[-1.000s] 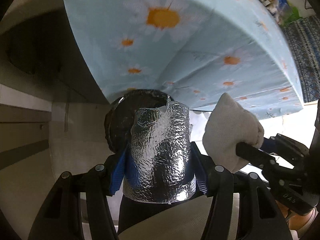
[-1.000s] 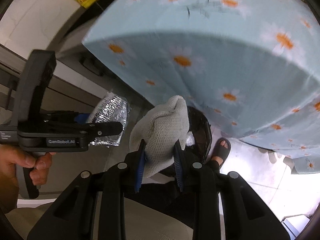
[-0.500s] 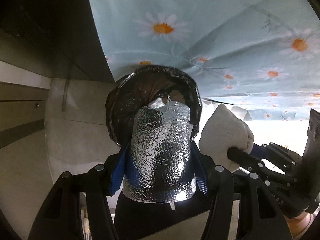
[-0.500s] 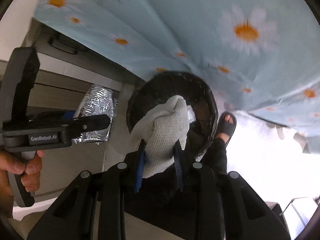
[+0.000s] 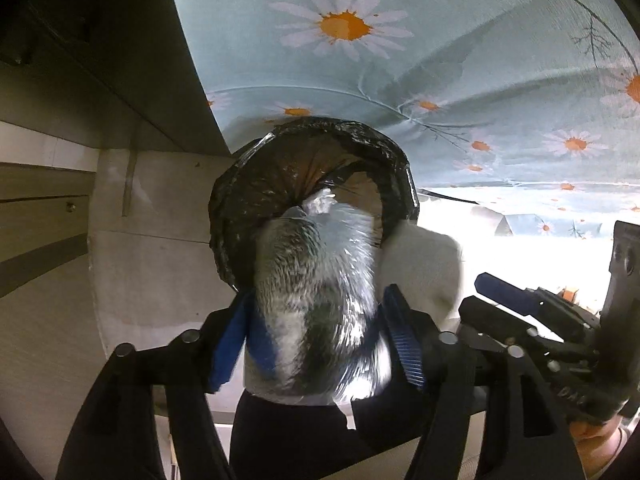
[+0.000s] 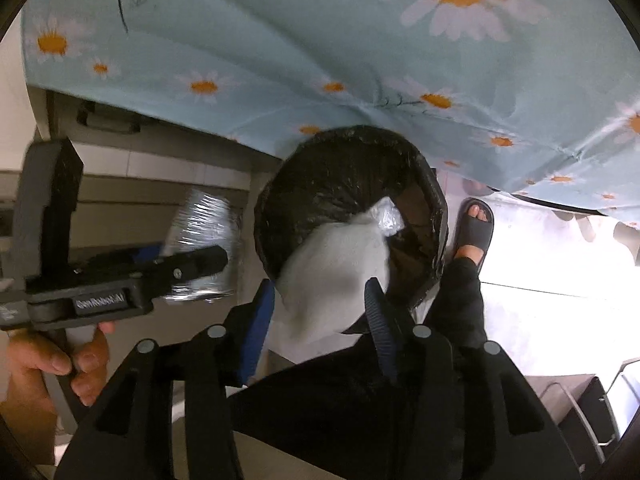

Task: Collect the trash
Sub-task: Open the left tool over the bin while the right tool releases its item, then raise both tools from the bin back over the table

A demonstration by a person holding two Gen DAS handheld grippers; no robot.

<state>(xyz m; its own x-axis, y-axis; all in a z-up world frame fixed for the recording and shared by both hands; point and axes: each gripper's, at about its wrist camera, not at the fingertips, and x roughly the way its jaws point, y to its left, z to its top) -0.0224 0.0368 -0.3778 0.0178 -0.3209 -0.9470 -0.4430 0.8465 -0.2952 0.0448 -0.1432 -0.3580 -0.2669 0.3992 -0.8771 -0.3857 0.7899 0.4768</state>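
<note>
Over the bin: both grippers release trash into the black-lined bin (image 6: 352,200).
Left gripper (image 5: 316,320): fingers opening, foil wad (image 5: 316,284) between them, blurred, seemingly slipping toward the bin mouth.
Right gripper (image 6: 320,304): fingers opening, white cloth wad (image 6: 340,264) between them, tip over the liner.
Doing it well: judged, spread wide and hold over the opening until both pieces fall clear.
Right view only: sandalled foot (image 6: 474,228) beside the bin, hand (image 6: 52,360) on the left handle.
Left view only: foil centred on the opening.

Bin (image 5: 312,184) below tablecloth (image 5: 440,60) edge
</note>
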